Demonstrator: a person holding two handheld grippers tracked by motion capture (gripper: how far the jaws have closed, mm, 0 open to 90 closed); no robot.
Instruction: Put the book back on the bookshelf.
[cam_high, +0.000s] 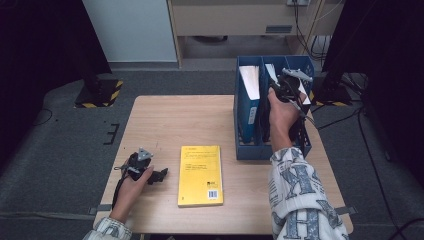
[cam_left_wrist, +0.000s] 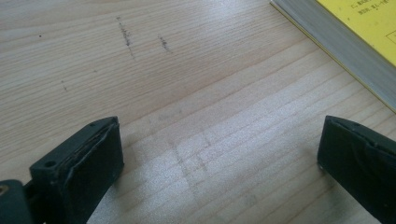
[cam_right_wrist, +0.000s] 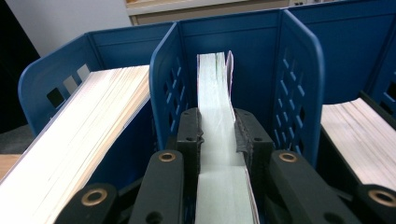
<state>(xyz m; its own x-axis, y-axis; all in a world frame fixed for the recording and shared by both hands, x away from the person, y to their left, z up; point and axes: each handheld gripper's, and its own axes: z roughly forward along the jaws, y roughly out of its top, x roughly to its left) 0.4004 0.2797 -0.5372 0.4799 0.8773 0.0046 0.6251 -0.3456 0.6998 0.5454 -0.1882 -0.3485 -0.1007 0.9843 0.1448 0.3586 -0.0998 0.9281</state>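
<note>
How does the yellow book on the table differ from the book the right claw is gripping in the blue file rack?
The yellow book lies flat on the table, cover up; the gripped book stands on edge in the blue file rack, middle slot. The yellow book is untouched, beside the open left claw; the gripped book is pinched by the right claw. Both are closed.

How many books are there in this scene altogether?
4 that I can make out: a yellow book flat on the table, and one in each of the three slots of the blue rack; the right gripper clamps the middle book. Others may be hidden.
</note>
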